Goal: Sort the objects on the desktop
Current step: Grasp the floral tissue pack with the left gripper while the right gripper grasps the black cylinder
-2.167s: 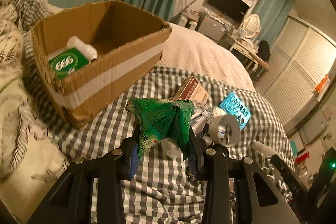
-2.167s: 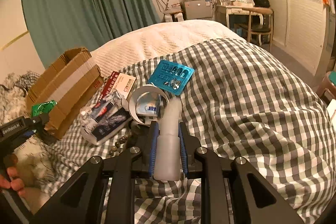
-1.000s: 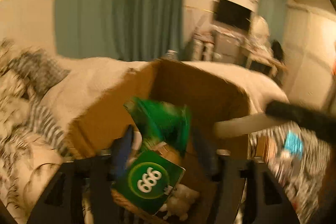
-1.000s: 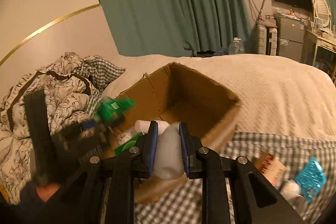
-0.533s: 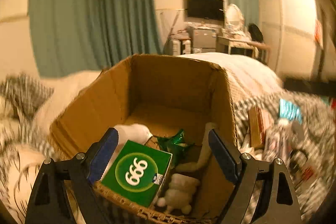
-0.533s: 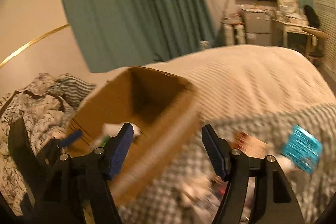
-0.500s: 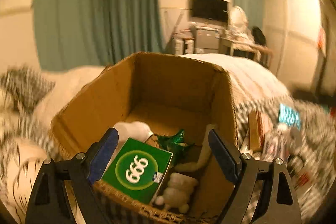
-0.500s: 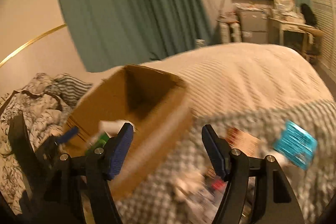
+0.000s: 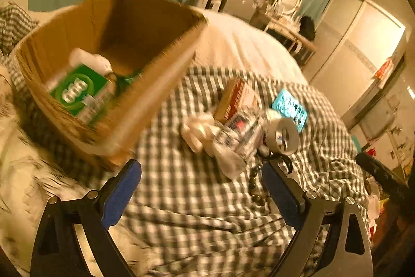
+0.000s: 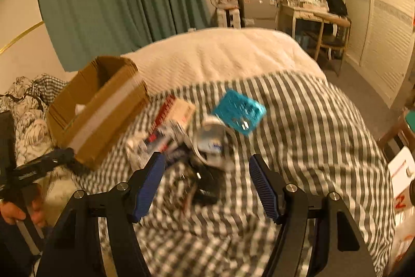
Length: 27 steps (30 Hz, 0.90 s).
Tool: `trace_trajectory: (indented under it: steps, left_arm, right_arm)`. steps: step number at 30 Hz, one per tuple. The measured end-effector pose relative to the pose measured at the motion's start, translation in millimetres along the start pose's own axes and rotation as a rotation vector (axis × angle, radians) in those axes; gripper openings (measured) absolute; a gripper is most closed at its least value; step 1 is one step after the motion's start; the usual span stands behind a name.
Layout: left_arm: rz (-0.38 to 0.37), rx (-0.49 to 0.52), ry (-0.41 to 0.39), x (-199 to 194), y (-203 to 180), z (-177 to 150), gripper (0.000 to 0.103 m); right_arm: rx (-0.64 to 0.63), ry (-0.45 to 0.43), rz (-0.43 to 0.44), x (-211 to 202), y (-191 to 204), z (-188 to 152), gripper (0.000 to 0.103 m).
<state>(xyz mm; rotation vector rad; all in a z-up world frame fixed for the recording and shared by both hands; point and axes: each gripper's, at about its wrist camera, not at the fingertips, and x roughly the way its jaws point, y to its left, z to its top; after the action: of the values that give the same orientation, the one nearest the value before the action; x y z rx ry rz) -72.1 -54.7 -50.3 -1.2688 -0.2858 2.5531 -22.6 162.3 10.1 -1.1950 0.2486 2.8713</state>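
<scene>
With both the left gripper (image 9: 201, 188) still opening and the right gripper (image 10: 206, 182) wide and empty, next take the tape roll (image 9: 284, 133) right of the box (image 9: 155, 85): light, stiff, pinch its rim.

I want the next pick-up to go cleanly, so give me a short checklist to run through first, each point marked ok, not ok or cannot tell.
1. Left gripper empty: ok, nothing between its jaws, which are opening.
2. Right gripper empty: ok, jaws apart, nothing between them.
3. Cardboard box upright with its top open: ok; a green packet lies inside.
4. Things left to sort on the checked blanket: ok; a blue blister pack, a tape roll and a red and white box lie there.
5. Pile easy to pick one thing from: not ok, several things lie crowded together.
6. Picture sharp enough to aim: not ok, both views are blurred.
</scene>
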Motion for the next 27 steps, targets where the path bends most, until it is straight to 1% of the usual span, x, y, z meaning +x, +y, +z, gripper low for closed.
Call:
trace_trajectory:
  steps: [2,3,4,6,7,8,9,11,12,13,15,16,18,19,20,21,22,23,24,25,27]
  left_arm:
    - [0.050,0.011,-0.034,11.7,-15.4,-0.7,0.097]
    - [0.092,0.022,-0.070,24.7,-26.4,2.0,0.097]
    - [0.110,0.047,-0.096,34.0,-33.1,2.2,0.097]
    - [0.164,0.109,-0.141,61.9,-52.7,2.1,0.097]
    - [0.177,0.130,-0.139,74.0,-56.4,0.7,0.097]
    - [0.185,0.143,-0.122,87.5,-60.3,0.5,0.097]
    - [0.176,0.171,-0.073,109.0,-63.7,0.3,0.097]
    - [0.139,0.227,-0.006,134.4,-68.5,-0.6,0.097]
    - [0.131,0.262,0.006,147.2,-68.7,-1.7,0.097]
    - [0.140,0.275,0.002,153.3,-68.1,-1.9,0.097]
    - [0.149,0.268,0.010,164.0,-63.2,1.1,0.097]
    - [0.140,0.248,0.015,164.8,-59.4,2.1,0.097]
    - [0.117,0.221,0.004,160.7,-53.5,-0.5,0.096]
    - [0.110,0.223,-0.003,157.2,-52.4,-2.6,0.090]
    - [0.101,0.227,-0.005,154.2,-51.8,-4.4,0.078]
    - [0.081,0.233,-0.010,150.8,-52.8,-6.4,0.076]
    - [0.067,0.237,-0.018,147.3,-52.5,-7.5,0.070]
    - [0.045,0.241,-0.022,142.9,-51.7,-8.6,0.060]
    - [0.018,0.238,-0.024,140.0,-54.3,-9.9,0.056]
    - [-0.002,0.232,-0.027,136.6,-53.3,-10.8,0.049]
    - [-0.030,0.230,-0.029,129.9,-51.7,-14.4,0.047]
  right_arm:
    - [0.000,0.020,0.003,7.3,-8.0,-10.1,0.067]
    - [-0.003,0.027,0.013,13.1,-10.3,-12.1,0.067]
    - [-0.003,0.030,0.021,17.8,-13.3,-14.3,0.067]
    - [0.020,0.057,0.028,42.0,-23.2,-10.5,0.067]
    - [0.027,0.069,0.037,51.3,-23.8,-9.5,0.067]
    - [0.038,0.103,0.056,70.9,-30.0,-7.5,0.067]
    - [0.047,0.126,0.065,85.3,-34.9,-8.6,0.067]
    - [0.065,0.144,0.082,109.4,-42.4,-22.5,0.065]
    - [0.074,0.149,0.102,117.4,-46.1,-30.3,0.065]
    - [0.086,0.163,0.118,125.0,-49.6,-38.5,0.065]
    - [0.117,0.223,0.147,142.5,-60.2,-48.7,0.064]
    - [0.130,0.234,0.163,147.0,-64.0,-46.9,0.065]
    - [0.132,0.242,0.157,150.8,-64.8,-39.9,0.065]
    - [0.121,0.240,0.150,152.4,-61.6,-36.2,0.065]
    - [0.115,0.240,0.151,153.7,-58.4,-35.0,0.065]
    - [0.116,0.241,0.159,154.6,-55.7,-34.6,0.065]
    - [0.127,0.243,0.171,155.6,-53.7,-35.0,0.064]
    - [0.148,0.249,0.189,156.5,-52.0,-36.4,0.064]
    - [0.169,0.255,0.205,156.7,-50.3,-37.8,0.064]
    - [0.186,0.262,0.217,156.9,-48.7,-38.9,0.064]
    - [0.205,0.266,0.232,156.4,-41.4,-42.8,0.064]
